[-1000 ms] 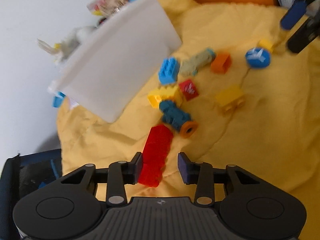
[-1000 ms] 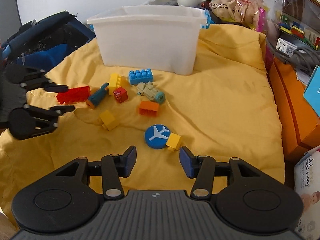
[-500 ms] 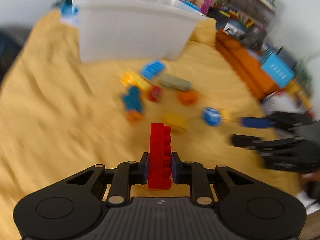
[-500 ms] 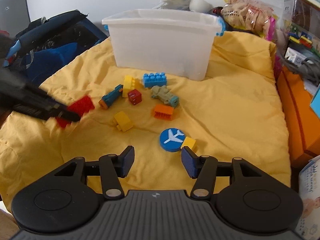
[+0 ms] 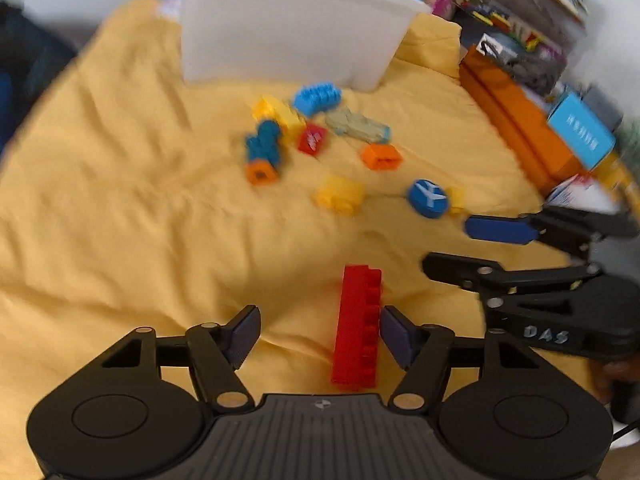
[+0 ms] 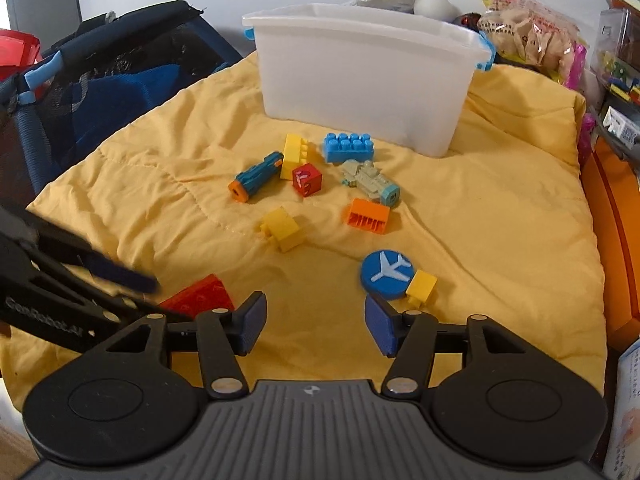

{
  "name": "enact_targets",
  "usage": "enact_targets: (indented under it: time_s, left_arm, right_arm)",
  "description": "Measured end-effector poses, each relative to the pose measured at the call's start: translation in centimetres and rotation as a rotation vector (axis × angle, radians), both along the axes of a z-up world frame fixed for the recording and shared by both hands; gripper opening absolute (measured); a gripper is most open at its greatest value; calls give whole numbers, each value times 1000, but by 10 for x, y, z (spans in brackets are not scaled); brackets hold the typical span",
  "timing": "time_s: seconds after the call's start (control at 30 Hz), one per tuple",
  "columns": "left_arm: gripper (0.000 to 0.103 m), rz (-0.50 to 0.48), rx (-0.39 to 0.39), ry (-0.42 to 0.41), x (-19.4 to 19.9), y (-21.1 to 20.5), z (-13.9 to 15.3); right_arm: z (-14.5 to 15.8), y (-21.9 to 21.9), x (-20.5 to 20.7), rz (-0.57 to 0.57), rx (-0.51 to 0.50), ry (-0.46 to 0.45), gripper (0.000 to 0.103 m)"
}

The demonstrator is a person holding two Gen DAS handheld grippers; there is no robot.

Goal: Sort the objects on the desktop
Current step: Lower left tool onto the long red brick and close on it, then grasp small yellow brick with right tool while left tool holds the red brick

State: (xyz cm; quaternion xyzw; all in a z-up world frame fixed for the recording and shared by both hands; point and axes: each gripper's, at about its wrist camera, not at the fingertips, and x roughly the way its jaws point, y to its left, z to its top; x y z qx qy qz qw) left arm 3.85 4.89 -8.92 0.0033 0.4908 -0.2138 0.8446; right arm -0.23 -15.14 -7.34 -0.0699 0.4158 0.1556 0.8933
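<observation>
Left wrist view: the left gripper (image 5: 318, 330) has just been opening its jaws, now wide; the long red studded plastic brick (image 5: 358, 326) stands between them, against the right pad, clear of the left. On the yellow quilted blanket (image 5: 120, 200), loose toy blocks lie toward 12 o'clock before the white translucent plastic bin (image 5: 288, 32). The right gripper (image 6: 316, 326), jaws wide and empty, faces the round blue airplane disc (image 6: 386, 274) at 1 o'clock.

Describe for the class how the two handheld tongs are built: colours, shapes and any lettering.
Both tongs are black plastic. The left tongs and right tongs each have a ribbed grey body flanked by two round black discs, angular linkage arms with silver rivets, and dark blue ribbed pads. White lettering runs along each one's side, too blurred to read with certainty. No cables or sleeves show clearly.
</observation>
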Motion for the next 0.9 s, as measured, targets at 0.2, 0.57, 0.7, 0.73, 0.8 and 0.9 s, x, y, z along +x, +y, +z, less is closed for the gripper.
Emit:
enact_targets:
  time_s: [0.2,0.57,0.7,0.73,0.8,0.9]
  left_arm:
    - [57,-115,147,-154,-22,-28,12]
    - [34,-404,418,-345,-58,-70,-8]
    - [36,-467,508,-407,-68,-78,-15]
    - [36,-462,520,-405,-66,-77,-18]
    - [36,-444,492,-389,-61,-71,-19]
    - [31,-418,445,-353,-57,-64,-16]
  right_arm:
    - [4,-4,0,-16,-1,-18,59]
    - [1,-8,2,-32,-10,-8,59]
    - [0,-8,2,-32,-12,-9,61]
    - [-1,-8,2,-31,-12,-7,63]
    - [-1,-9,2,-32,-13,-7,68]
    - [-1,-9,1,-32,-18,-10,68]
